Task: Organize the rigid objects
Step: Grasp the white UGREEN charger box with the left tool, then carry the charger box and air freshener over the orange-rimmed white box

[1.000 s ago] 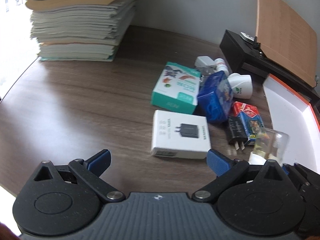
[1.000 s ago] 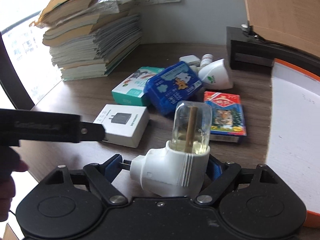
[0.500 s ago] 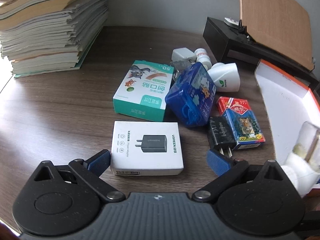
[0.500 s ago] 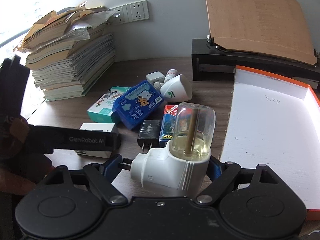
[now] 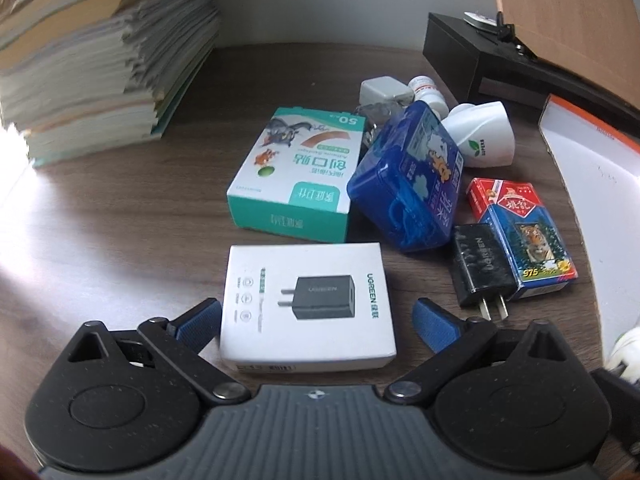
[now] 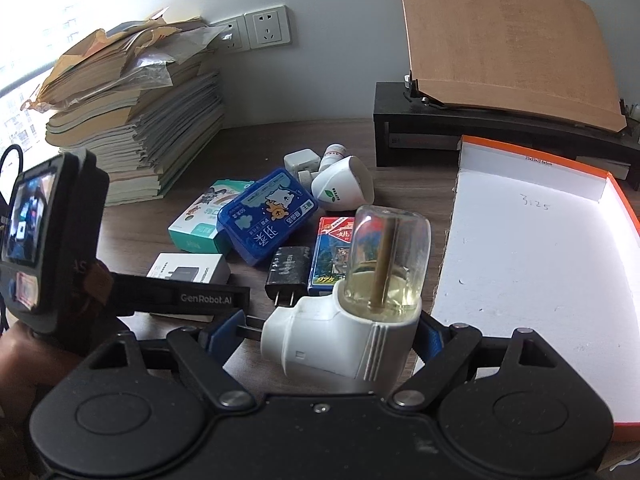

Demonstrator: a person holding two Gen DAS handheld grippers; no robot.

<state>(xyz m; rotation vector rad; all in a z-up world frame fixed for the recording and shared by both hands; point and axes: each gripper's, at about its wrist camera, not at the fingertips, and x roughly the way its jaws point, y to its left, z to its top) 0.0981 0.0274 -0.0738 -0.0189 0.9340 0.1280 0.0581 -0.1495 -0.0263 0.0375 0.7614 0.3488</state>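
Having swung toward the empty tray (image 6: pixel 532 248) at frame right, the right gripper (image 6: pixel 328 332) is clamping the plug-in vaporizer (image 6: pixel 352 312) (nothing stowed yet), while the left gripper (image 5: pixel 316 320), spread wide, is straddling the charger box (image 5: pixel 306 304) low in frame

White plug-in vaporizer (image 6: pixel 340 340) clamped upright, its clear bottle holding yellowish liquid and a wick. On the desk: white charger box (image 5: pixel 306 306) lying flat, green box (image 5: pixel 296 178) behind it, blue case (image 5: pixel 412 184) tilted, black charger (image 5: pixel 480 270) touching the tiger-print card pack (image 5: pixel 524 232), white cone-shaped plug (image 5: pixel 482 136) on its side.
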